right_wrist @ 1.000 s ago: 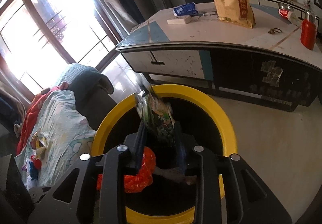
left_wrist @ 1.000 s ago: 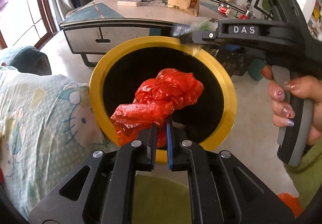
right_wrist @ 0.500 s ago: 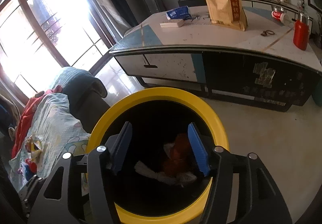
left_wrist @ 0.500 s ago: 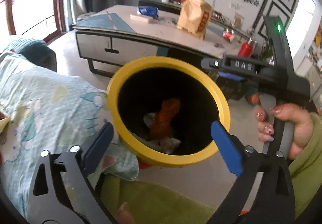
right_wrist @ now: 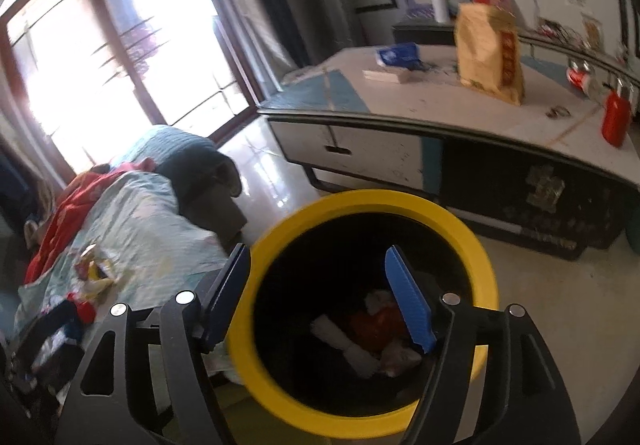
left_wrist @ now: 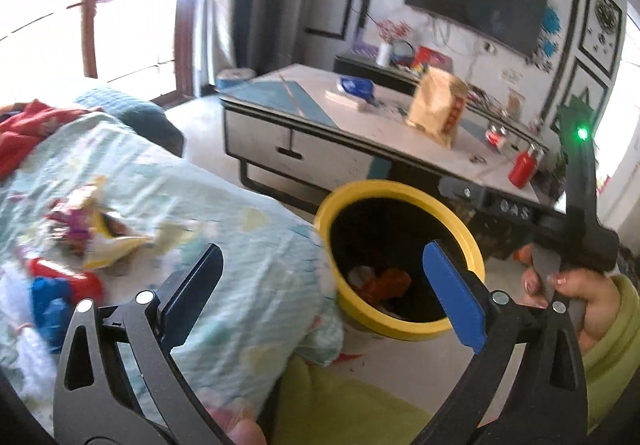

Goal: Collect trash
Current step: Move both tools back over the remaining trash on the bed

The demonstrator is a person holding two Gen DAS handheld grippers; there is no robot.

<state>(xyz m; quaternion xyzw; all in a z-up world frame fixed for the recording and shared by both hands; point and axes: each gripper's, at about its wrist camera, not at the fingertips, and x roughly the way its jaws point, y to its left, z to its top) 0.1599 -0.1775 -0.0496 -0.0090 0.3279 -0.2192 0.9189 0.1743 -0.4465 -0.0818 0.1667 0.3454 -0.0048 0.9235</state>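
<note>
A yellow-rimmed bin (left_wrist: 472, 245) (right_wrist: 476, 245) stands on the floor beside a bed. Inside lie a red plastic bag (left_wrist: 386, 281) (right_wrist: 374, 325) and white scraps (right_wrist: 340, 337). My left gripper (left_wrist: 324, 293) is open and empty, above the bed edge left of the bin. My right gripper (right_wrist: 320, 301) is open and empty, over the bin's left rim; its body shows in the left wrist view (left_wrist: 560, 225). More wrappers (left_wrist: 86, 229) (right_wrist: 94, 269) and red and blue items (left_wrist: 60, 285) lie on the light blue bedsheet (left_wrist: 248, 253).
A low white table (left_wrist: 360, 141) (right_wrist: 440, 125) stands behind the bin with a tan paper bag (left_wrist: 438, 111) (right_wrist: 490, 53), a blue packet (right_wrist: 398, 55) and a red bottle (left_wrist: 522, 165) (right_wrist: 616, 117). A dark cushion (right_wrist: 192, 161) and red cloth (right_wrist: 68, 221) lie on the bed.
Both grippers opened and dropped their trash, the red bag and a wrapper, into the bin. Both have since drawn back and swung left, bringing the bed into view.
</note>
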